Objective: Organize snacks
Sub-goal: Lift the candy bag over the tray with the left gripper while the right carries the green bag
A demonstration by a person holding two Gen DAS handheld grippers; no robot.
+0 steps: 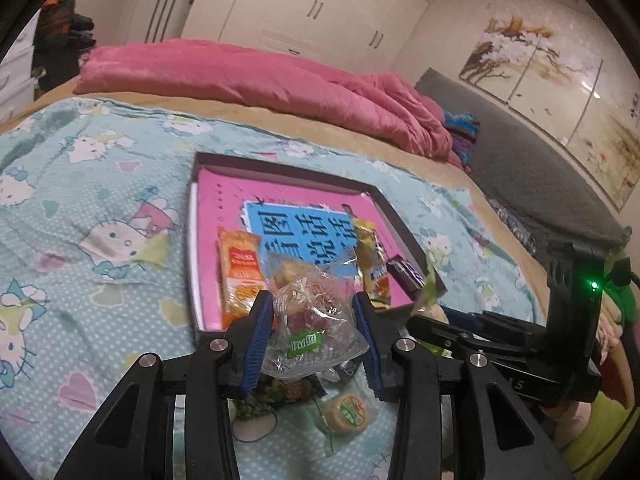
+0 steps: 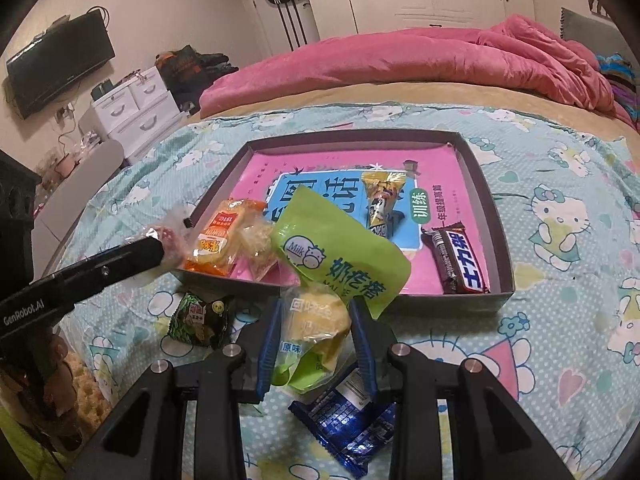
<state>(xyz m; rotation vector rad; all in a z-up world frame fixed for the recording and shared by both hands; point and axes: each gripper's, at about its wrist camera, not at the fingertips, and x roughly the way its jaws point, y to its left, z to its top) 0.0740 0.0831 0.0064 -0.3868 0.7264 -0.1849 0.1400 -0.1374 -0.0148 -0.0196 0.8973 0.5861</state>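
Left hand-held gripper [image 1: 314, 316]: clamped on clear packet [image 1: 316, 320] — carried toward tray [image 2: 490, 216].
Right hand-held gripper [image 2: 314, 334]: clamped on green pouch [image 2: 340, 256] — same destination.

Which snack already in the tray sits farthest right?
In the right wrist view, the dark chocolate bar, in the tray's near right corner; the orange packet sits at the opposite end.

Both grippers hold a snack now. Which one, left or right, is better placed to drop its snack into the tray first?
Probably the left. In the right wrist view the left gripper holds its clear packet right at the tray's near corner, while the right gripper with the green packet hangs further back, over the bedsheet.
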